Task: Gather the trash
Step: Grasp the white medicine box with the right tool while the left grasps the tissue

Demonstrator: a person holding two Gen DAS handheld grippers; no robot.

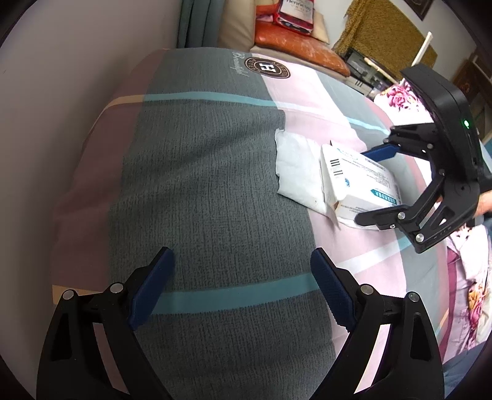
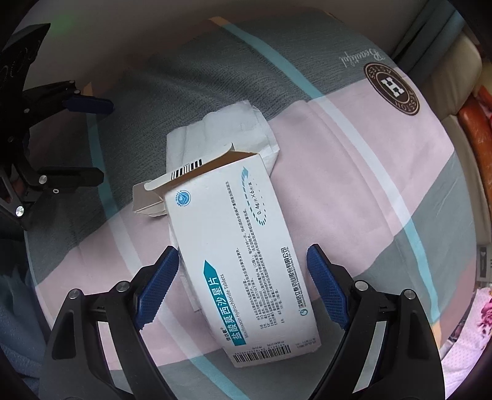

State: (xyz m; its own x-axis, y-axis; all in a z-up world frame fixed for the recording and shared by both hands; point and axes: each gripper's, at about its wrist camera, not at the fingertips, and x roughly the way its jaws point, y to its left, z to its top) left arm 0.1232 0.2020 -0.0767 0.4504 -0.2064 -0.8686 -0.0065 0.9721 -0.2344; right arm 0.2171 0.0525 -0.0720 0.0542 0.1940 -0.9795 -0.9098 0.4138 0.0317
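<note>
A white medicine box [image 2: 233, 246] with teal print and an open end flap lies on the bed sheet [image 2: 353, 172]. It partly covers a crumpled white tissue [image 2: 215, 135]. My right gripper [image 2: 243, 283] points down over the box and is open; its blue pads straddle the box's near half, with a gap on the right side. In the left wrist view the box [image 1: 359, 181] and tissue [image 1: 295, 172] lie at the right, with the right gripper [image 1: 363, 187] around the box. My left gripper [image 1: 243, 286] is open over bare grey sheet, empty, and shows in the right wrist view too [image 2: 103, 141].
The sheet [image 1: 200, 184] has grey, pink and teal bands and a round logo [image 1: 267, 68]. Behind the bed lie an orange cushion [image 1: 301, 49] and a red-and-white bag [image 1: 295, 15]. A floral quilt [image 1: 467, 277] lies at the right. A wall [image 1: 77, 61] borders the left.
</note>
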